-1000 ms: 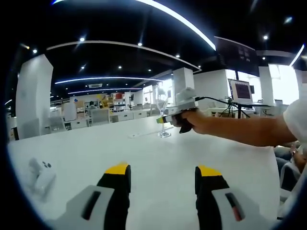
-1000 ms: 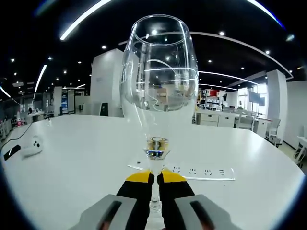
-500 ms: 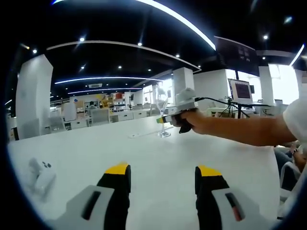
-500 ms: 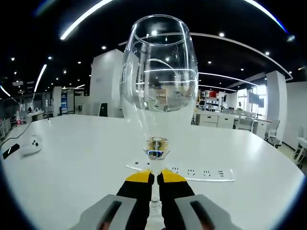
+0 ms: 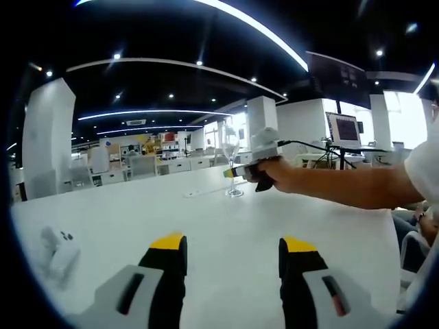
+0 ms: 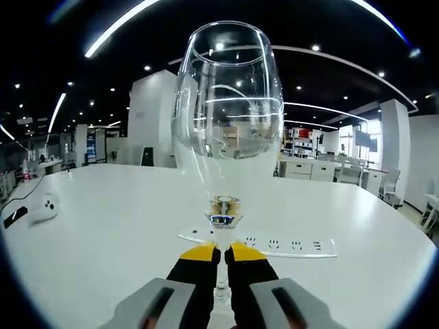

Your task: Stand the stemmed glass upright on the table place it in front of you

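Note:
A clear stemmed glass [image 6: 229, 123] stands upright close in front of the right gripper view, its bowl towering over the white table [image 6: 103, 240]. My right gripper [image 6: 221, 255] is shut on the glass stem, yellow-tipped jaws pinching it from both sides. In the left gripper view the same glass [image 5: 231, 161] stands with its foot on the table far ahead, held by the right gripper [image 5: 236, 171] in a person's hand. My left gripper [image 5: 232, 247] hovers low over the white table [image 5: 206, 226], open, with nothing between its jaws.
A white power strip [image 6: 274, 243] lies on the table just behind the glass. A small white device [image 5: 58, 250] sits at the left of the table, also seen as a white device [image 6: 42, 208]. The person's forearm [image 5: 343, 184] reaches in from the right. Desks and pillars stand beyond.

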Action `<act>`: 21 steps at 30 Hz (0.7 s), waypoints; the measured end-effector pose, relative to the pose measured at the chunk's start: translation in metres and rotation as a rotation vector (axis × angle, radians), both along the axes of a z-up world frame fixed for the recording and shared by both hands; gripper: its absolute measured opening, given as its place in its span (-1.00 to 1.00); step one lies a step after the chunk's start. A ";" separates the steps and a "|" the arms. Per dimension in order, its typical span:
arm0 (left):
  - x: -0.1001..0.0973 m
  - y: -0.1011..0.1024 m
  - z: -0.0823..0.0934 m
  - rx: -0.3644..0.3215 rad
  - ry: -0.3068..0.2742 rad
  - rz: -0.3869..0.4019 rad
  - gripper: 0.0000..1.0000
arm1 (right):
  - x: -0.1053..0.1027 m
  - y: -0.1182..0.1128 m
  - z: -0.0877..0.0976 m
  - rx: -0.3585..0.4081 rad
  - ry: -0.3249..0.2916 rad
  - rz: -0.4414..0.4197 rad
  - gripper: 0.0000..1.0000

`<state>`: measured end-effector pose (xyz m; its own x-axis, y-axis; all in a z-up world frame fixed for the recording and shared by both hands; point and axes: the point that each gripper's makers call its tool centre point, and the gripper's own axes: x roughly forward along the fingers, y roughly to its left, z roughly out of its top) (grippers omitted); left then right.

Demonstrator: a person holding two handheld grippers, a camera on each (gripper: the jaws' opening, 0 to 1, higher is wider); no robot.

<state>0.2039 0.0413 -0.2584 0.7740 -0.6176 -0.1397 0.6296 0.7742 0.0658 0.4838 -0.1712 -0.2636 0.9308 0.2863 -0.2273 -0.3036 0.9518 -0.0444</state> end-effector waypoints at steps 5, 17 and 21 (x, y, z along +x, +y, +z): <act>0.000 0.000 0.000 0.001 0.000 0.000 0.08 | 0.001 0.000 -0.002 0.000 0.003 0.000 -0.81; 0.000 0.000 -0.001 0.000 -0.001 0.000 0.08 | 0.002 -0.001 -0.007 0.001 0.011 -0.002 -0.81; 0.000 0.000 -0.001 0.000 0.000 0.000 0.08 | 0.004 -0.001 -0.008 0.001 0.013 -0.002 -0.81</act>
